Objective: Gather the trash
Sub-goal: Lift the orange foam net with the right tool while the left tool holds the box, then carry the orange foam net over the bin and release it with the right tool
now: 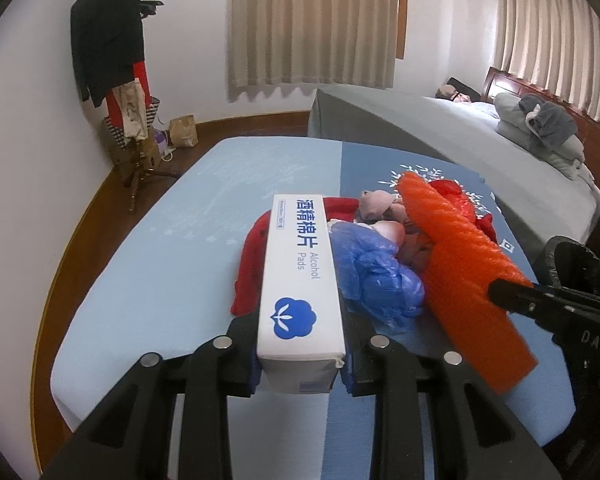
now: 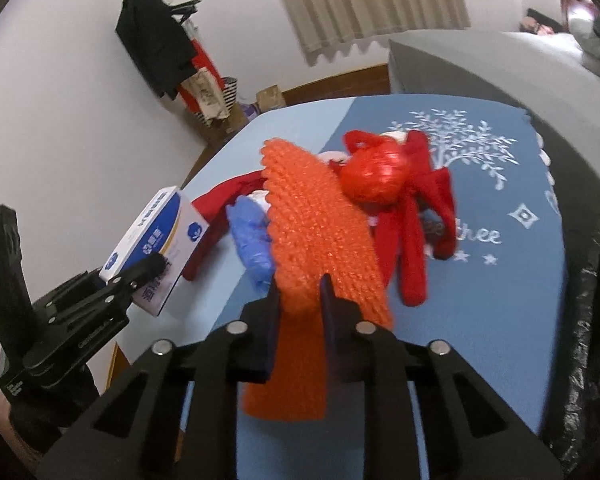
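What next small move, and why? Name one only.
Probably lift the right gripper a little to pull the orange mesh clear of the pile. It is shut on the mesh's near end, while the far end overlaps the red bag. The left gripper already clamps the box, so it can wait.

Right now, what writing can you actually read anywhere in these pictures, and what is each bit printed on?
"酒精棉片" – white box, top face, held in the left gripper.
"Alcohol Pads" – same box, beside the Chinese.
"DAS" – right gripper's black body; the rest is cut off.
"thee" – blue cloth, white script by the tree print.
Small label at the box's far end: too small to read.
Left gripper's side lettering: blurred.
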The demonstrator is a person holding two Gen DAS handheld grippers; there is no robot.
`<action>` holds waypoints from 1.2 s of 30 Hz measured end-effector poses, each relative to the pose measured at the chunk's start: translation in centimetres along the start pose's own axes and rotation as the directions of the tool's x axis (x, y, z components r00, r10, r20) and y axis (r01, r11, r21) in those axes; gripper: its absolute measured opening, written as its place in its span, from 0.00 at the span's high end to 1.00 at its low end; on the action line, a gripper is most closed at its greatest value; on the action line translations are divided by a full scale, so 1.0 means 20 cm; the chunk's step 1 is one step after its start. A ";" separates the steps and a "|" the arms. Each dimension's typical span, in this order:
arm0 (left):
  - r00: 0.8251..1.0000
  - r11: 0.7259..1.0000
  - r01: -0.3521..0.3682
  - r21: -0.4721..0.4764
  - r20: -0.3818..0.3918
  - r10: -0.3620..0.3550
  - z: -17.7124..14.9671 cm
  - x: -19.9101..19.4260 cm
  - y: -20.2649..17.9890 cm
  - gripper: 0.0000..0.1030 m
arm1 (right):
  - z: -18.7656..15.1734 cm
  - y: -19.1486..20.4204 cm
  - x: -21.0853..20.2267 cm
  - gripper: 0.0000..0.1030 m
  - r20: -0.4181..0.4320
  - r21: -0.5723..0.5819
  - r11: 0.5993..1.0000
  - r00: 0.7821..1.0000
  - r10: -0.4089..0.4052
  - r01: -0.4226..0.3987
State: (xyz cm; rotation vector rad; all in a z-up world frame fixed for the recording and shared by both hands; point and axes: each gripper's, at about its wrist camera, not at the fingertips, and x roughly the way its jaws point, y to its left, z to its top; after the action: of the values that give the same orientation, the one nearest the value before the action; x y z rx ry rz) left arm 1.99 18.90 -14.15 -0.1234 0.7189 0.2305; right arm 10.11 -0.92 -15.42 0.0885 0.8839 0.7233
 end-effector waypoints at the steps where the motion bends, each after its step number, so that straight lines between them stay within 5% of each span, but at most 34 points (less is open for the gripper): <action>1: 1.000 1.000 0.002 0.003 0.001 -0.002 0.00 0.00 -0.01 0.71 | 0.00 -0.02 -0.01 0.83 -0.002 0.014 1.000 1.000 -0.003 0.003; 9: 1.000 0.999 0.030 0.022 0.002 -0.030 0.01 0.00 -0.08 0.71 | 0.00 -0.13 -0.05 0.80 0.025 0.040 0.994 0.995 -0.101 0.100; 25: 0.992 0.993 0.106 0.052 0.056 -0.109 0.15 -0.11 -0.22 0.71 | 0.11 -0.10 -0.32 0.87 0.148 0.025 0.998 0.988 -0.053 0.050; 36: 0.970 0.966 0.220 0.134 0.077 -0.232 0.24 -0.17 -0.52 0.71 | 0.07 -0.24 -0.66 0.87 0.235 0.093 0.990 0.964 -0.123 0.104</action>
State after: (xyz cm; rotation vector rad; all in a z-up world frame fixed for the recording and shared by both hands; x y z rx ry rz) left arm 5.25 9.25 -8.00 -0.0742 0.6202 -0.0275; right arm 8.20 -12.31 -7.22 0.1909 0.6796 0.5563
